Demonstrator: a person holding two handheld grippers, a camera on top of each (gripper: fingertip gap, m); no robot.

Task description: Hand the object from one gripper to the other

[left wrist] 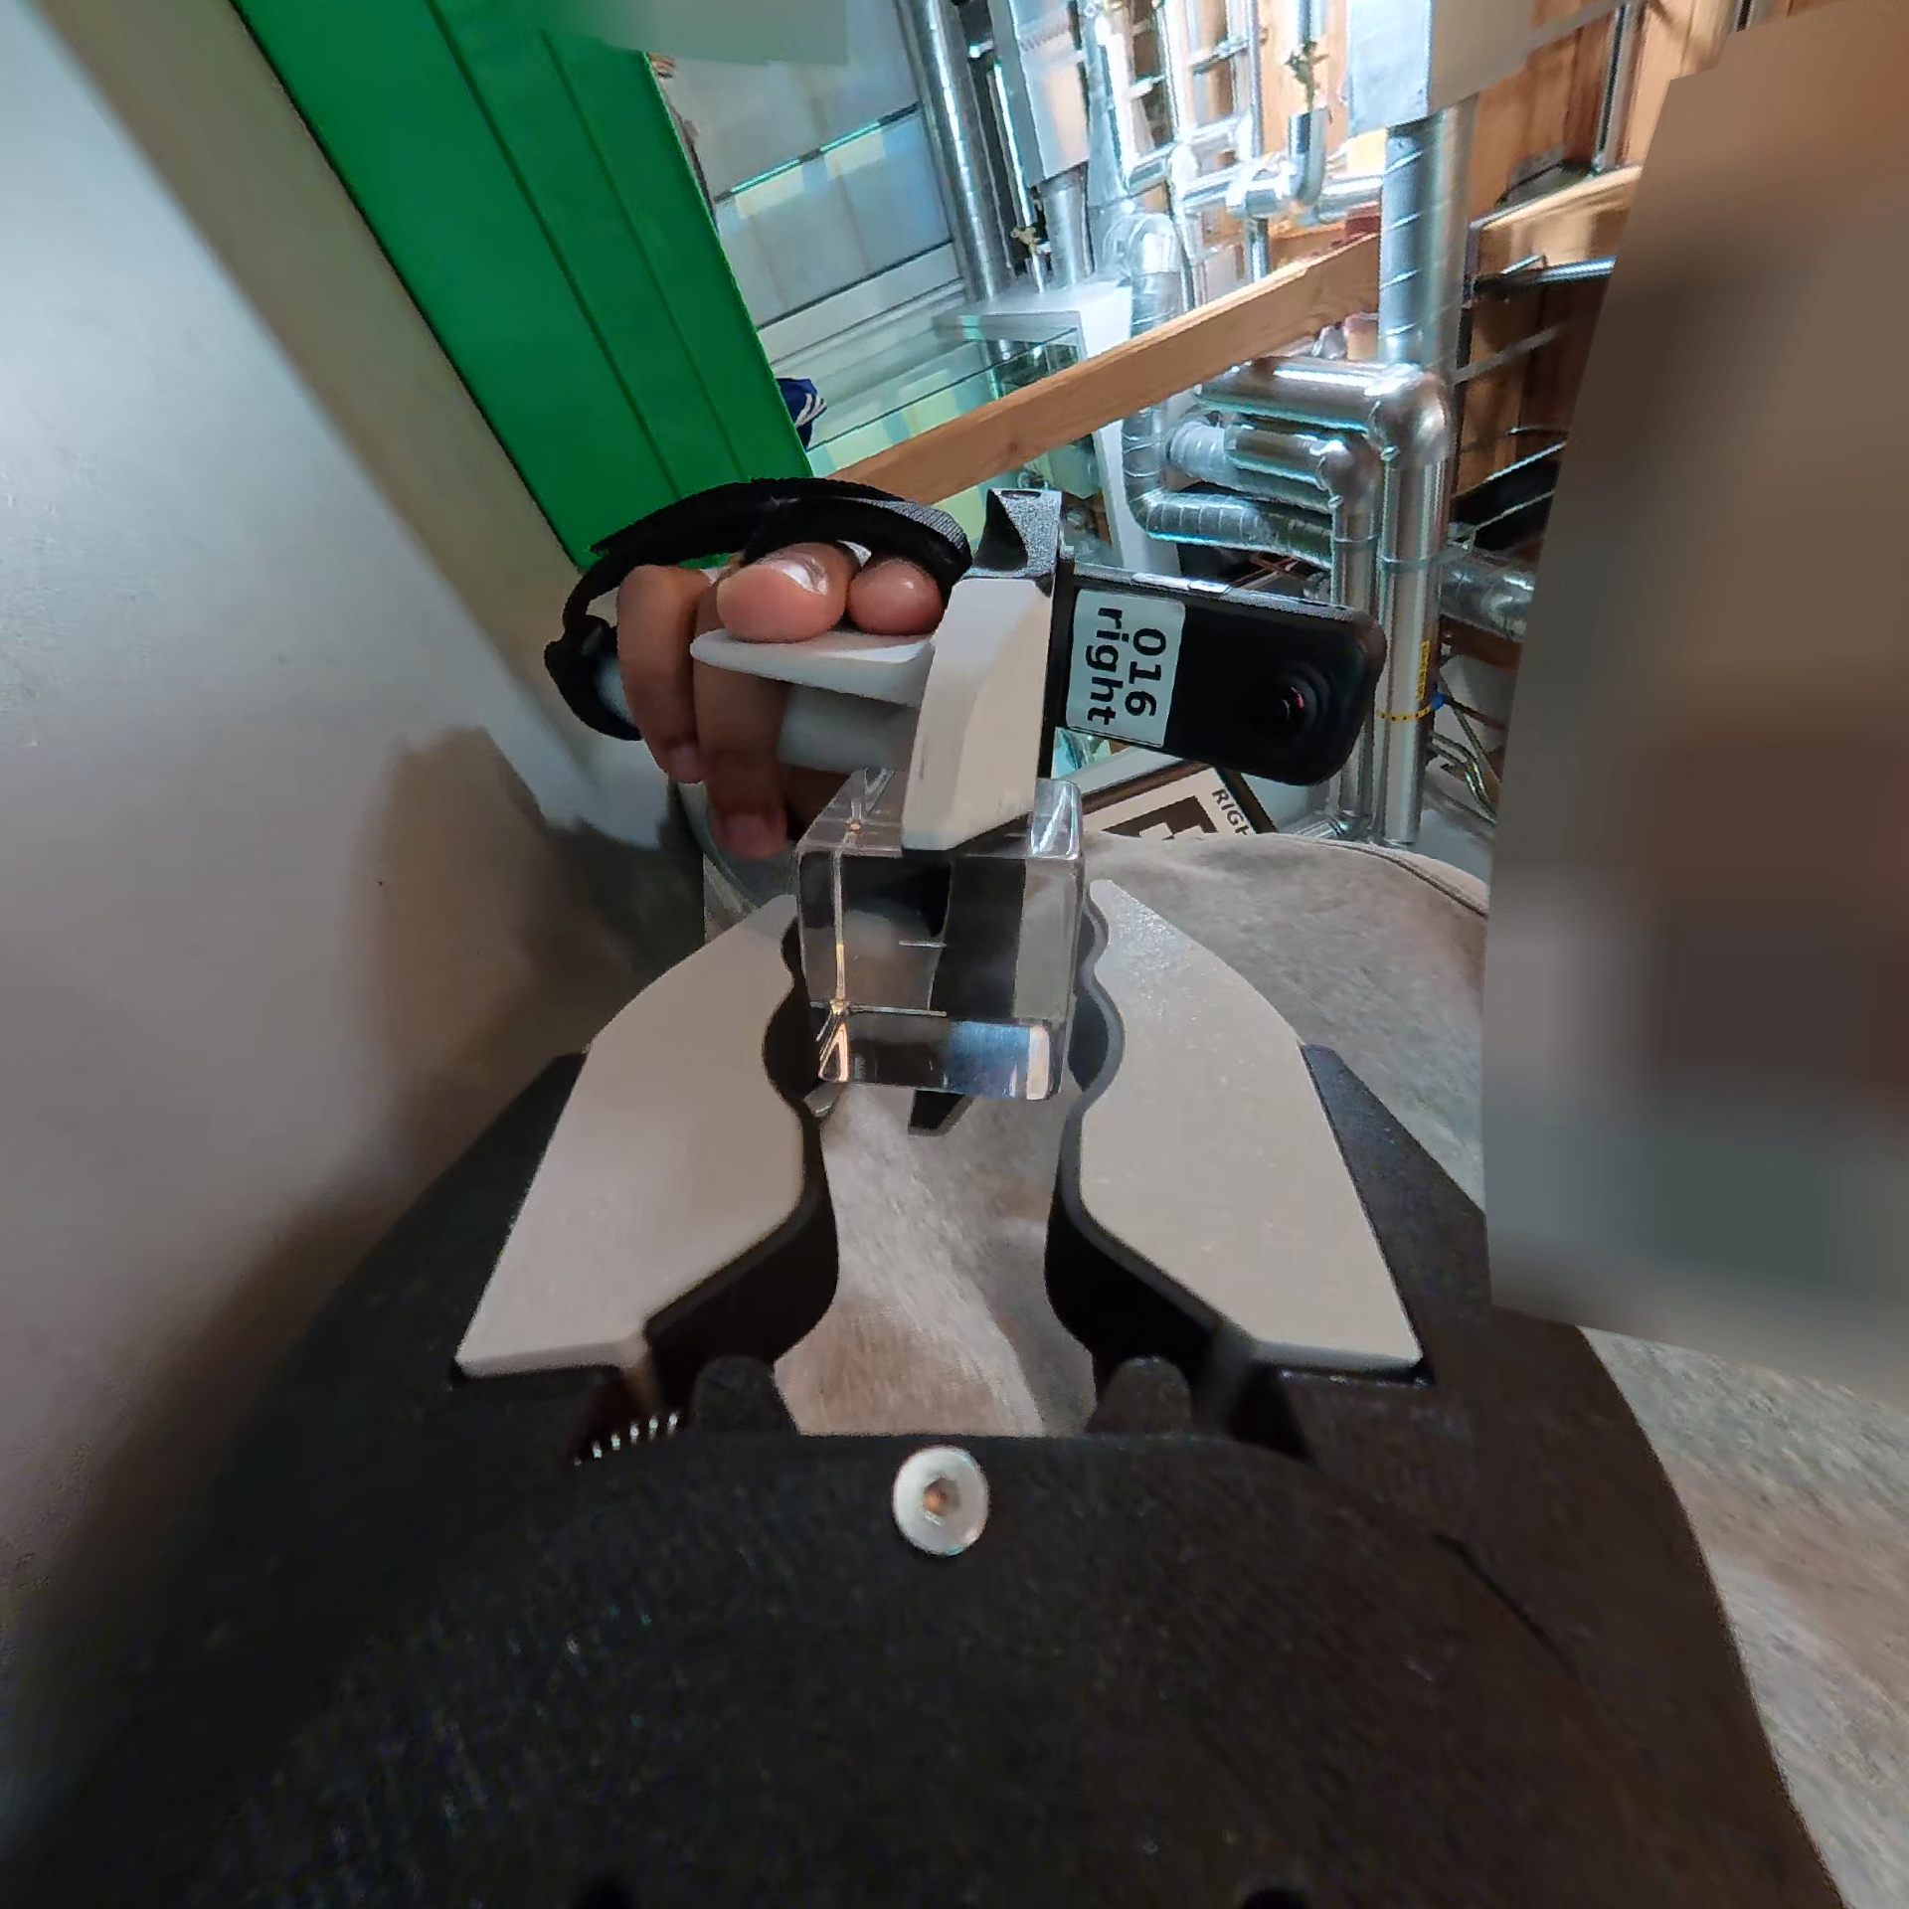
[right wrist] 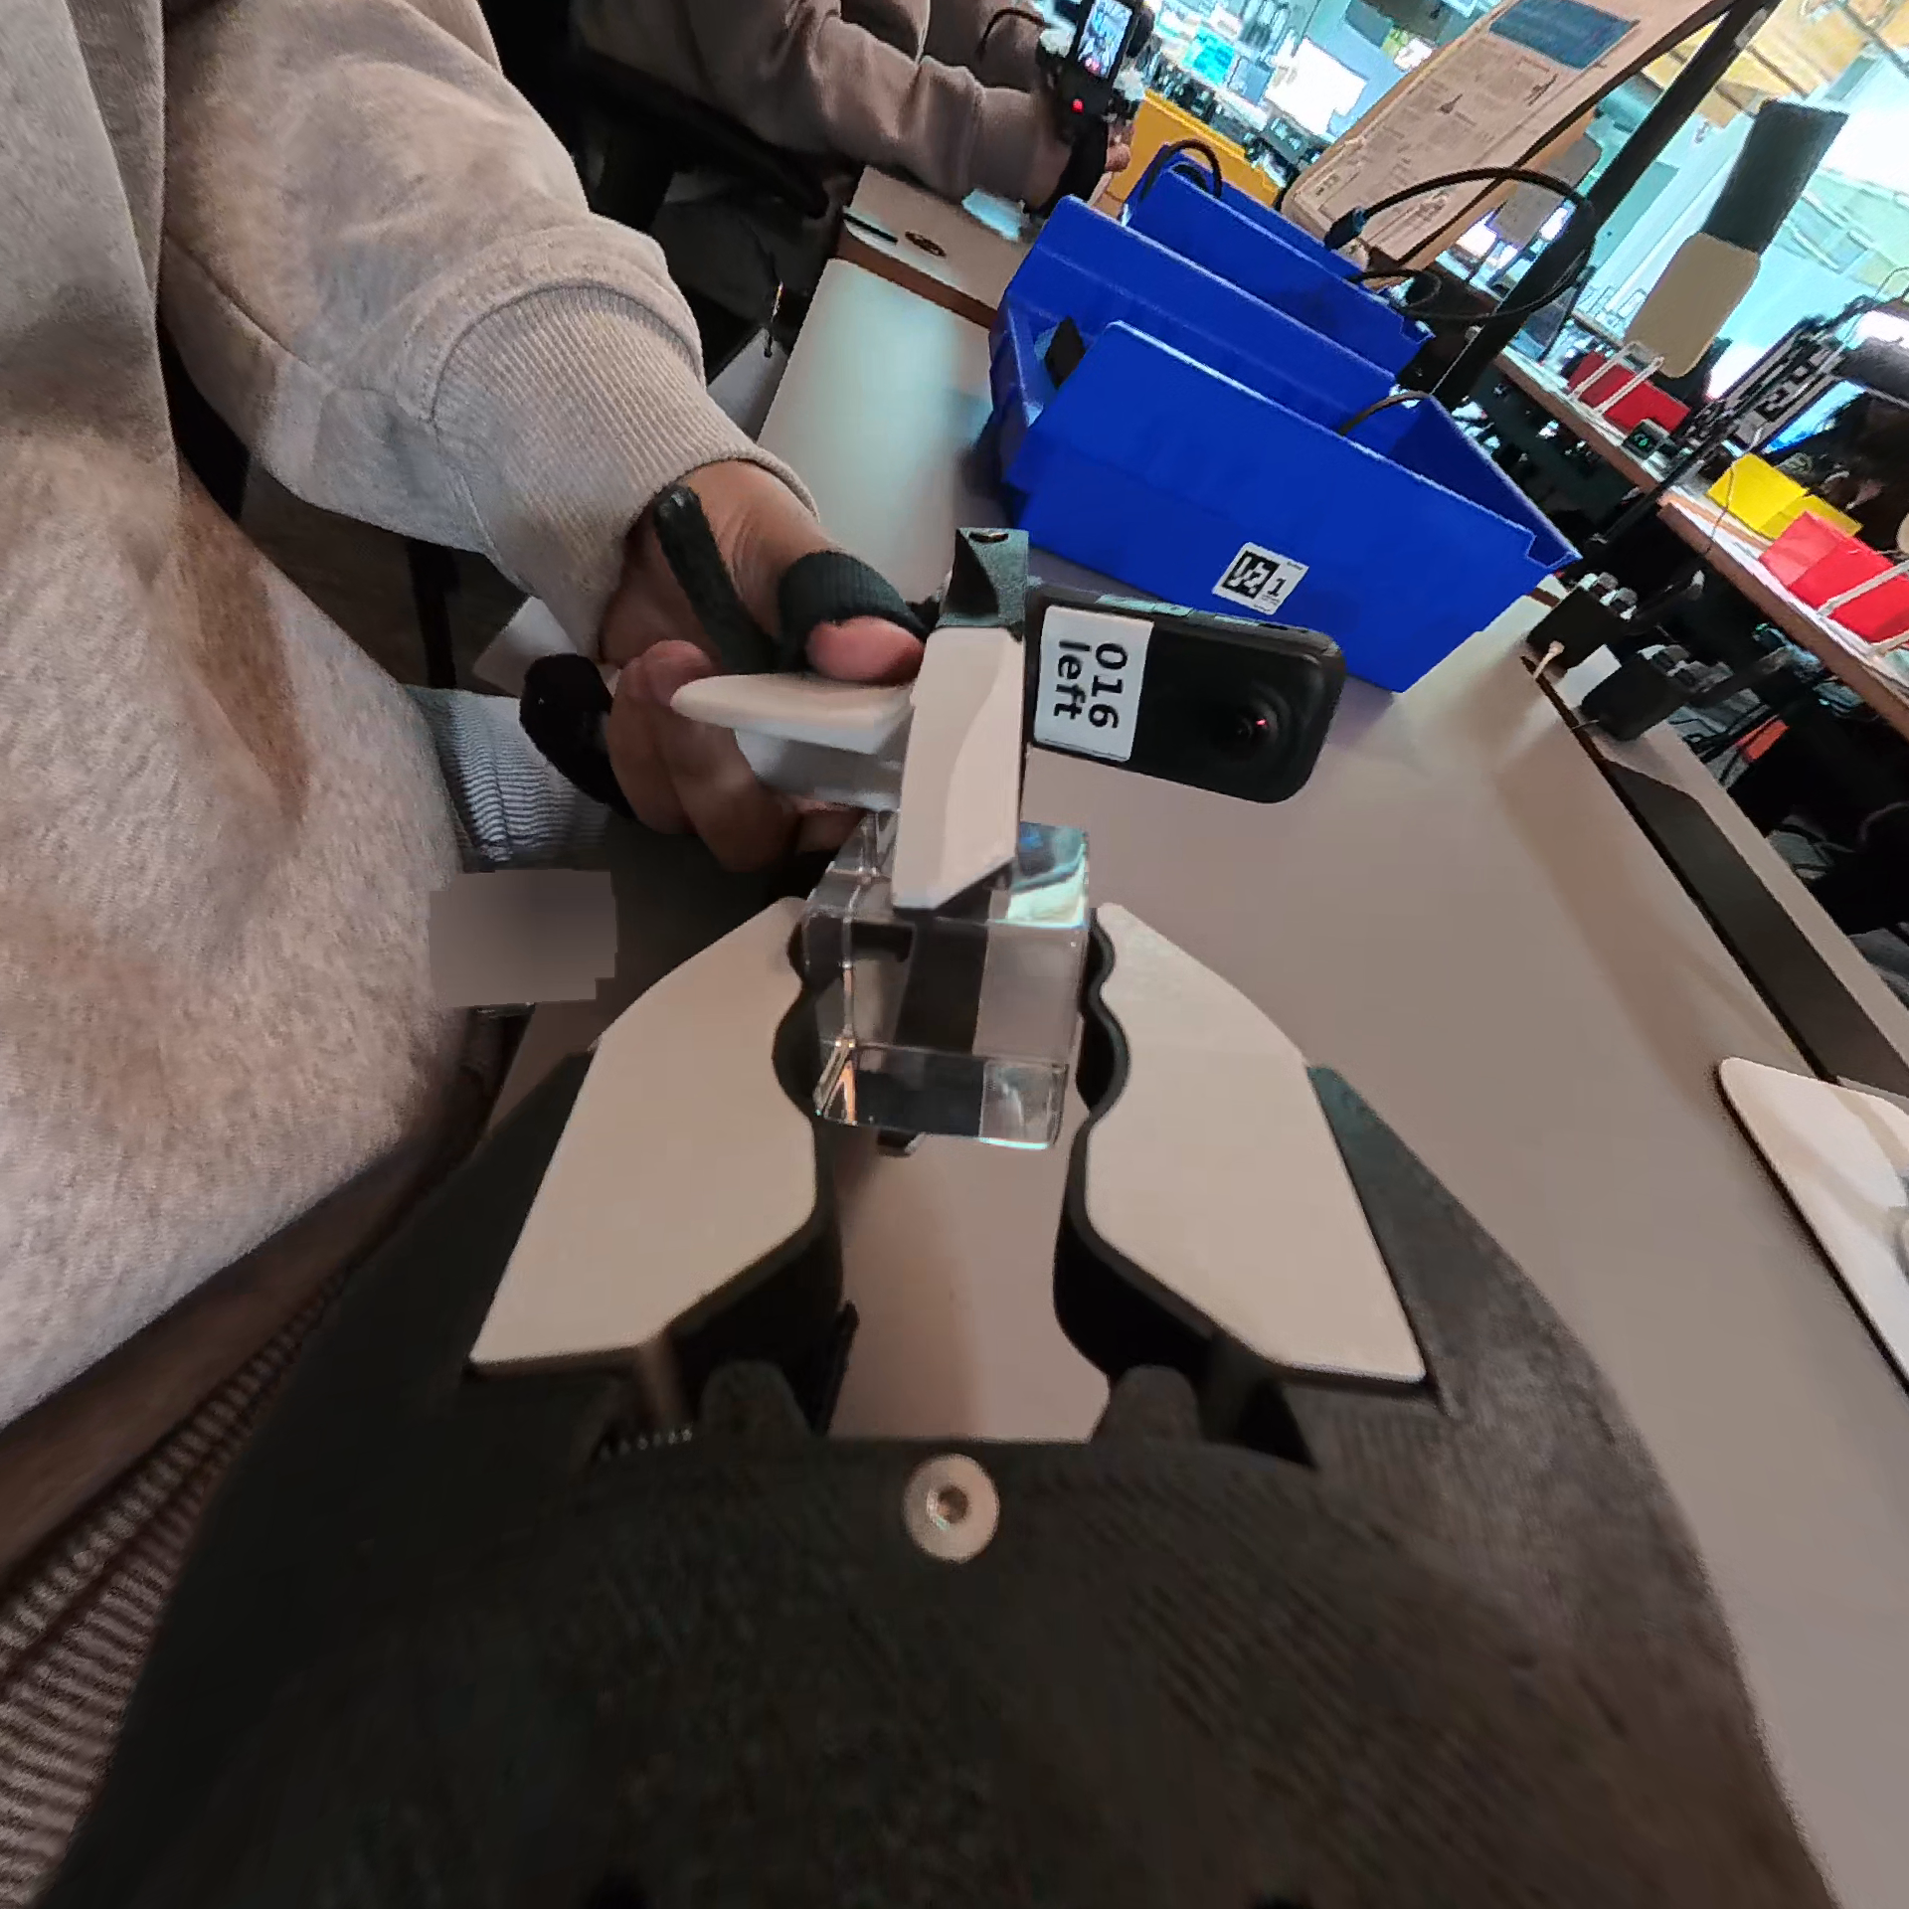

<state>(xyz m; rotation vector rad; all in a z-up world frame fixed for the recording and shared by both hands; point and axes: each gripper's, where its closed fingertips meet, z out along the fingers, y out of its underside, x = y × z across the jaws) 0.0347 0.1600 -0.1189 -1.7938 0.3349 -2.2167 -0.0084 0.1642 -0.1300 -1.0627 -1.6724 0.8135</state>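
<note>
A: Start big. What carries everything?
B: A pale surface [right wrist: 1446, 930], with blue bins [right wrist: 1271, 486] along its far side. A person in a beige sweatshirt [right wrist: 258, 517] sits close against it.

A: And the tools?
B: Both meet at one spot, held up above the surface. The right tool [right wrist: 942, 1018] has its two pale fingers [right wrist: 682, 1157] pressed against opposite sides of a clear cube [right wrist: 945, 1018], so it grips the cube. The left tool [left wrist: 935, 992] does the same from the other direction, its fingers [left wrist: 671, 1136] touching the cube's [left wrist: 940, 971] side faces.

A: So both hold it?
B: Yes, the cube sits between all four fingers, each tool crossing the other at an angle.

A: Anything smaller?
B: A hand [left wrist: 723, 671] wrapped around the right tool's grip, and a black camera [right wrist: 1229, 713] on the left tool.
</note>
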